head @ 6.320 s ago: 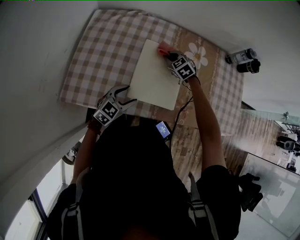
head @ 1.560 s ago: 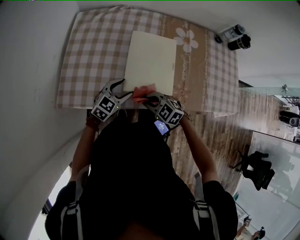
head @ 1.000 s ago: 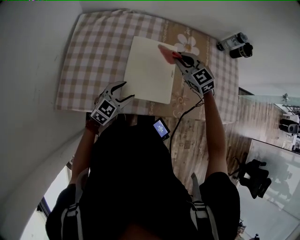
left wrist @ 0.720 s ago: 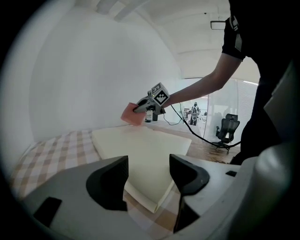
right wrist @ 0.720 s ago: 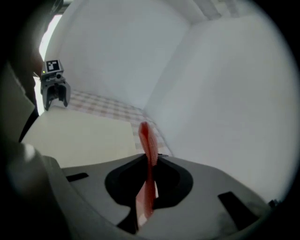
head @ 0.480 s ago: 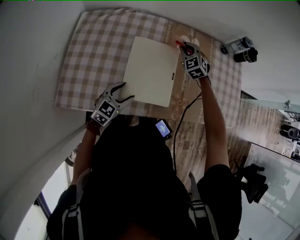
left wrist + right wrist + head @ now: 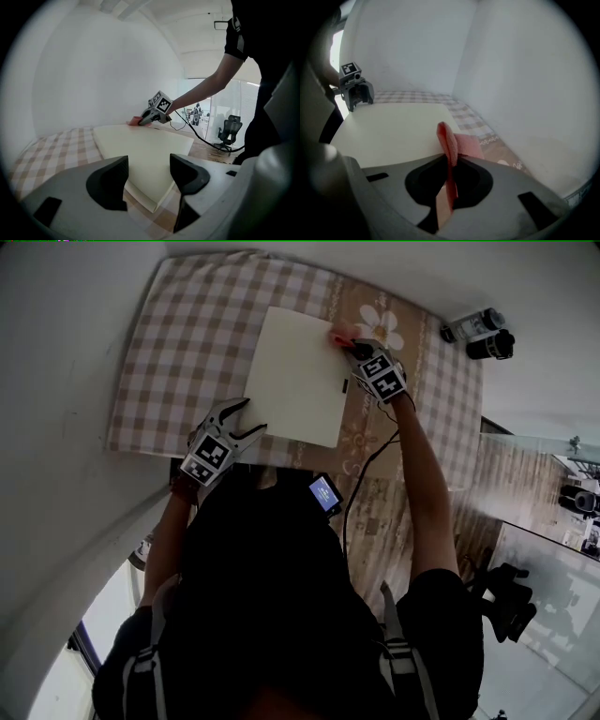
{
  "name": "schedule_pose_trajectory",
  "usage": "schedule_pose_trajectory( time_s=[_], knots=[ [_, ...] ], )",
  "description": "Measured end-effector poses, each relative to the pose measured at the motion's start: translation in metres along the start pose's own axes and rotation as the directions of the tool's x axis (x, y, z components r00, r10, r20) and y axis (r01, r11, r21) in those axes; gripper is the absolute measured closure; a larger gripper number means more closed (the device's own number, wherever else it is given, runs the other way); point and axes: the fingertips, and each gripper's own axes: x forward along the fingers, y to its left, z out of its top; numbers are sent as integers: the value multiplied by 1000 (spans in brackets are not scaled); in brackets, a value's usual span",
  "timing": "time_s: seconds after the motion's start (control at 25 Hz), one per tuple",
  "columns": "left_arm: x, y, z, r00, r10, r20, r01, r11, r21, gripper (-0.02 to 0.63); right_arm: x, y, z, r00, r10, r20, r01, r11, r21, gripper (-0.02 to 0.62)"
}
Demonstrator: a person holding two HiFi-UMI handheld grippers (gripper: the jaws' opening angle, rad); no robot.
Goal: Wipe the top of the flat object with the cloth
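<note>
A cream flat board (image 7: 298, 376) lies on the checked tablecloth (image 7: 187, 343). My right gripper (image 7: 349, 341) is shut on a pink cloth (image 7: 338, 336) at the board's far right corner, with the cloth resting on the board. In the right gripper view the pink cloth (image 7: 451, 150) stands pinched between the jaws over the board (image 7: 393, 129). My left gripper (image 7: 242, 421) is open at the board's near left corner, nothing between its fingers. The left gripper view shows the board (image 7: 145, 150) ahead and the right gripper (image 7: 145, 121) with the cloth (image 7: 134, 122) far off.
The table's right part has a brown strip with a daisy print (image 7: 384, 324). Two dark cylinders (image 7: 478, 332) lie on the floor beyond the table's right end. A cable (image 7: 361, 479) runs from the right gripper to a small screen (image 7: 324, 493) at the person's waist.
Over the earlier frames the right gripper carried the cloth from the board's near edge to its far right; in the last half second it shifted left onto the corner. The left gripper stayed put.
</note>
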Motion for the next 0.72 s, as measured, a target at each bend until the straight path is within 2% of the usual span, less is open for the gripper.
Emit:
schedule_pose_trajectory(
  time_s=[0.2, 0.4, 0.72],
  knots=[
    [1, -1, -1, 1000, 4, 3, -4, 1000, -7, 316, -6, 17, -1, 999, 32, 11, -32, 999, 13, 578],
    [-1, -1, 1, 1000, 10, -24, -9, 999, 44, 316, -10, 31, -2, 999, 41, 11, -42, 999, 13, 579],
    [-1, 0, 1, 999, 8, -38, -6, 999, 50, 314, -17, 52, -2, 998, 56, 27, -57, 998, 29, 579]
  ],
)
